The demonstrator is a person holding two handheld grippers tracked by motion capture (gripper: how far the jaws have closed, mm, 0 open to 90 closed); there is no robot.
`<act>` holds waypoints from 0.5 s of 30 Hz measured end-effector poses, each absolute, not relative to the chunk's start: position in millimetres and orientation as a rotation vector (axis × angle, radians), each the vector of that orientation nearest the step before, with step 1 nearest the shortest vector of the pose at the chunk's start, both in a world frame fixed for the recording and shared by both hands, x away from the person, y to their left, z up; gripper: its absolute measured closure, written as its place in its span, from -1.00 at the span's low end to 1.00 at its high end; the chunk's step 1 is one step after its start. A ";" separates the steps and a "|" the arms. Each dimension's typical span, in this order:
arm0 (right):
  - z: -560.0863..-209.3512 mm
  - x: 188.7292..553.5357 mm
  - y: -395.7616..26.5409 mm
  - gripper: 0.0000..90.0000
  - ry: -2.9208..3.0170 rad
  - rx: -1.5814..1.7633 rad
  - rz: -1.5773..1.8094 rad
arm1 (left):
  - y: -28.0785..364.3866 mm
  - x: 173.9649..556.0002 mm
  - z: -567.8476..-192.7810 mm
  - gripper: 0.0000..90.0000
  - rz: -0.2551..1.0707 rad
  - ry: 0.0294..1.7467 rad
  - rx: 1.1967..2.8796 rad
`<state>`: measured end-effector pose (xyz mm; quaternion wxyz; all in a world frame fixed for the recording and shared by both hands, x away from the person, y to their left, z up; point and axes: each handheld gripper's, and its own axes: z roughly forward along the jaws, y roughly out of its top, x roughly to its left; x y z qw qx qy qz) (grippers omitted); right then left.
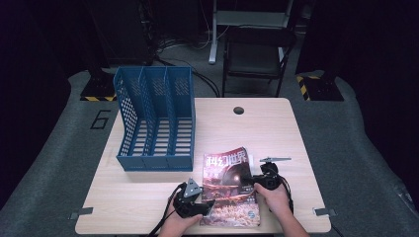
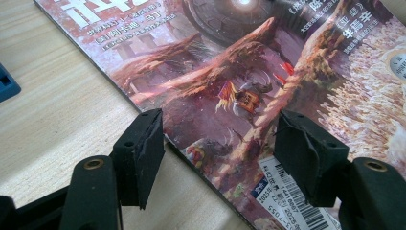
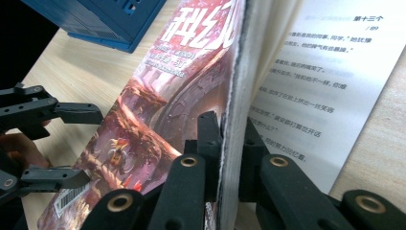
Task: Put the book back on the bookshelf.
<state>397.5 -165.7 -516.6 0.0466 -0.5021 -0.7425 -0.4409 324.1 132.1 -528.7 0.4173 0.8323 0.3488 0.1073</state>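
Note:
A magazine (image 1: 228,190) with a reddish illustrated cover lies near the table's front edge. My right gripper (image 1: 249,181) comes in from its right side. In the right gripper view that gripper (image 3: 229,139) is shut on the cover and a thick bunch of pages, raised off an open text page (image 3: 311,86). My left gripper (image 1: 208,205) sits at the magazine's lower left. Its jaws (image 2: 218,153) stand open, one over the bare wood and one over the cover (image 2: 230,62), with the spine edge running between them. The left gripper (image 3: 72,143) also appears open from the right gripper view.
A blue three-slot file rack (image 1: 155,118) stands at the table's back left, open side up and toward me; its corner (image 2: 5,84) is close to the left gripper. The light wooden table (image 1: 267,128) has a cable hole (image 1: 238,110). A dark chair (image 1: 257,54) stands behind it.

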 end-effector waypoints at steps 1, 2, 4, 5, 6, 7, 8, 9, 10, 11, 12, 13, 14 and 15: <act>-516.6 397.3 -166.1 0.89 -2.271 -1.526 -1.354 | 131.9 324.3 -529.1 -0.24 0.272 0.876 2.083; -516.5 396.7 -165.9 0.89 -2.268 -1.524 -1.361 | 132.6 324.6 -528.5 -0.24 0.265 0.872 2.091; -515.1 394.6 -165.0 0.90 -2.252 -1.537 -1.359 | 132.6 324.8 -528.5 -0.23 0.262 0.874 2.090; -515.4 394.6 -165.3 0.90 -2.267 -1.528 -1.375 | 132.0 324.9 -529.0 -0.23 0.269 0.877 2.081; -515.1 394.0 -165.1 0.90 -2.271 -1.525 -1.383 | 131.6 325.1 -529.0 -0.23 0.276 0.880 2.080; -514.9 393.3 -165.1 0.90 -2.282 -1.517 -1.391 | 131.8 325.6 -528.2 -0.23 0.274 0.880 2.087; -514.4 392.0 -164.6 0.91 -2.302 -1.508 -1.408 | 131.7 325.8 -528.2 -0.23 0.273 0.882 2.087; -514.4 392.0 -164.6 0.91 -2.302 -1.508 -1.408 | 131.9 326.2 -527.6 -0.23 0.264 0.881 2.093; -513.8 391.1 -164.1 0.91 -2.307 -1.507 -1.416 | 131.7 327.1 -527.5 -0.23 0.266 0.882 2.090; -513.4 390.3 -163.9 0.91 -2.314 -1.500 -1.429 | 132.3 327.9 -526.6 -0.23 0.243 0.886 2.096; -512.7 389.3 -163.8 0.91 -2.322 -1.493 -1.438 | 132.4 328.8 -526.4 -0.23 0.242 0.890 2.094; -511.8 387.9 -163.3 0.91 -2.316 -1.496 -1.446 | 132.4 329.6 -526.2 -0.23 0.242 0.899 2.092; -511.0 387.3 -163.3 0.91 -2.320 -1.490 -1.455 | 132.9 330.9 -526.2 -0.23 0.230 0.900 2.085; -510.3 386.6 -162.9 0.91 -2.320 -1.491 -1.465 | 132.9 331.9 -526.3 -0.23 0.234 0.906 2.079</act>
